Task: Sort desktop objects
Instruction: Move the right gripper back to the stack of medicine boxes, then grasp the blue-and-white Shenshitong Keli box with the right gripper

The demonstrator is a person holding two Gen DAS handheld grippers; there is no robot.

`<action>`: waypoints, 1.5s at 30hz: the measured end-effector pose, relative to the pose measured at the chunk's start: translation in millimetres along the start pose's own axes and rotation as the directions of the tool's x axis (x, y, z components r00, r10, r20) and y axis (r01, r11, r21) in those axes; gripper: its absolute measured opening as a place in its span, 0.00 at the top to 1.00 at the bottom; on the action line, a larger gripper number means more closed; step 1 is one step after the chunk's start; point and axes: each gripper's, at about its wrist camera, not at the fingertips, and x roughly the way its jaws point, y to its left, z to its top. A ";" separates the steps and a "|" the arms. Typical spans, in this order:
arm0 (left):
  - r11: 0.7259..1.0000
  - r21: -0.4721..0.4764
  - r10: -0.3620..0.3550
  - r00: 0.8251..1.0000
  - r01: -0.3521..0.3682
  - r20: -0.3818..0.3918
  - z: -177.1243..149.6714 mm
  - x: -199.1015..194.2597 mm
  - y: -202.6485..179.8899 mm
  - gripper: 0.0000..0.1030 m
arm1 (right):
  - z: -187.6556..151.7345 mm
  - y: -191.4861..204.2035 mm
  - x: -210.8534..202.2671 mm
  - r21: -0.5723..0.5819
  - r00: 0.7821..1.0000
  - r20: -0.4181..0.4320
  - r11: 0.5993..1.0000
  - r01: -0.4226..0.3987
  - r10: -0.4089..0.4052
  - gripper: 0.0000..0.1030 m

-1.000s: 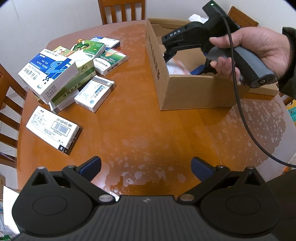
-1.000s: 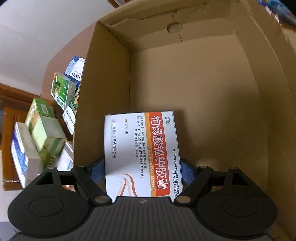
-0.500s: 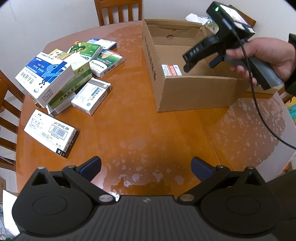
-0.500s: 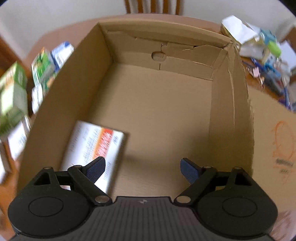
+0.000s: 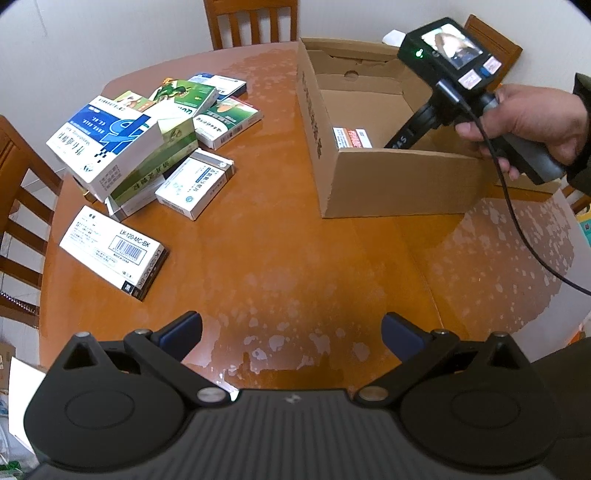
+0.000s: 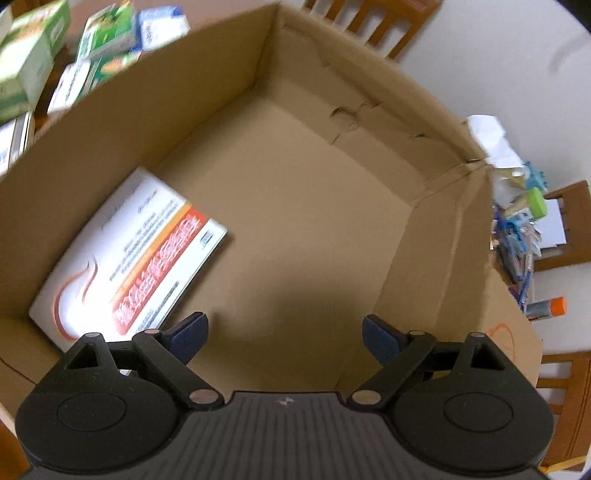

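Note:
An open cardboard box (image 5: 388,181) stands on the round wooden table (image 5: 280,258). Inside it a white and red medicine box (image 6: 129,258) lies flat against the left wall, also visible in the left wrist view as the medicine box (image 5: 351,137). My right gripper (image 6: 284,336) hovers open over the box interior, holding nothing. A hand (image 5: 532,118) holds that gripper's handle. My left gripper (image 5: 291,334) is open above the table's near edge. Several medicine boxes (image 5: 147,147) lie piled at the left, with a white barcode box (image 5: 110,251) nearer to me.
Wooden chairs (image 5: 251,20) stand around the table. Beyond the cardboard box's far right corner lies clutter (image 6: 517,221) of paper, pens and an orange-capped tube (image 6: 546,308). A black cable (image 5: 517,229) hangs from the right gripper across the table's right side.
The right gripper let go of the white and red box, which now lies flat in the cardboard box. It opened, then pulled back and turned. The left gripper barely moved.

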 end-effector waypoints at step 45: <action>0.997 -0.018 -0.079 0.991 0.081 0.110 0.7 -12.5 136.0 0.00 | 197.5 225.3 -131.0 -0.226 0.903 0.264 0.931 -0.285 0.340 0.00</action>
